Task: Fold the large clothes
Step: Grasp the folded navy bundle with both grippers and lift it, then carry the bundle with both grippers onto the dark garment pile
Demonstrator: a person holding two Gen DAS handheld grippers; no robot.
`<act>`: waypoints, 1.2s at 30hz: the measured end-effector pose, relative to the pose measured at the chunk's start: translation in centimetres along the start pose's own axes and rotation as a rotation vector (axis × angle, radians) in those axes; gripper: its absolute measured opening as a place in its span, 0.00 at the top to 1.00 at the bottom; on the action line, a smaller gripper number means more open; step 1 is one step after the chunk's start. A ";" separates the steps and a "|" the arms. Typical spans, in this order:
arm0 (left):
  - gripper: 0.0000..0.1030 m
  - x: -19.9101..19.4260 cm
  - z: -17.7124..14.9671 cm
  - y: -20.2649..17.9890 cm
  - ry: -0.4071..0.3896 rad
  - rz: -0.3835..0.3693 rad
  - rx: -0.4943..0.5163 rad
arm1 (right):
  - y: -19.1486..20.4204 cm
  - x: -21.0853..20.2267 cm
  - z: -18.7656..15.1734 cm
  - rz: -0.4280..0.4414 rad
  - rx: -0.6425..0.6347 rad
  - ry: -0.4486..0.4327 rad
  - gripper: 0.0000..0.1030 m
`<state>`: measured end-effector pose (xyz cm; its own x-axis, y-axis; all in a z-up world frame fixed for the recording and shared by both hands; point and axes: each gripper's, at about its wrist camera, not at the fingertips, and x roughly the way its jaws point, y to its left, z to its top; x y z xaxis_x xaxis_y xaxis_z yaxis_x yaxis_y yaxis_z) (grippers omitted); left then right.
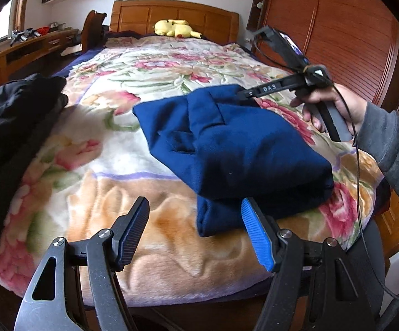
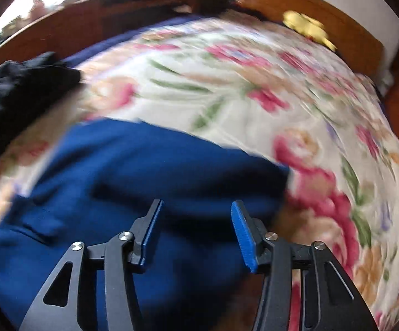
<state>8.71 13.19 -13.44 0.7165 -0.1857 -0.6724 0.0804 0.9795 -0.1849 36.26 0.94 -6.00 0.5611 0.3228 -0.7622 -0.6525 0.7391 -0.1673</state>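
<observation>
A: Where does the fold stand?
B: On the bed [image 1: 149, 88], your blue garment [image 1: 235, 149] lies folded compact; black clothes [image 1: 14, 110] wait, unfolded. Left gripper [image 1: 196, 231] and right gripper [image 2: 196, 231]: jaws apart, empty.

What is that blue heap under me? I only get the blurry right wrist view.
Observer: A folded navy garment, lying in layers on the floral blanket.
Operator: Is anyone else near it?
Observer: The left gripper hangs open at the garment's near edge, holding nothing.
Operator: And that yellow smear by the headboard?
Observer: A yellow plush toy, lying at the head of the bed.
</observation>
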 end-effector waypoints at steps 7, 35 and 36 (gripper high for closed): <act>0.40 1.8 -0.6 -0.7 0.025 -0.004 -0.038 | -4.7 4.7 -1.5 0.098 0.177 0.017 0.34; 0.92 -1.9 2.3 1.1 -0.112 -0.075 -0.113 | -4.0 -3.8 -2.0 0.197 0.230 -0.258 0.91; 0.92 -2.8 2.9 1.8 -0.138 -0.064 -0.111 | -3.1 -4.6 -1.4 0.197 0.213 -0.274 0.91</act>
<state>8.83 15.75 -9.79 0.8011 -0.2274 -0.5537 0.0571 0.9499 -0.3074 35.02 -3.65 -2.84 0.5698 0.5949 -0.5668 -0.6568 0.7443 0.1209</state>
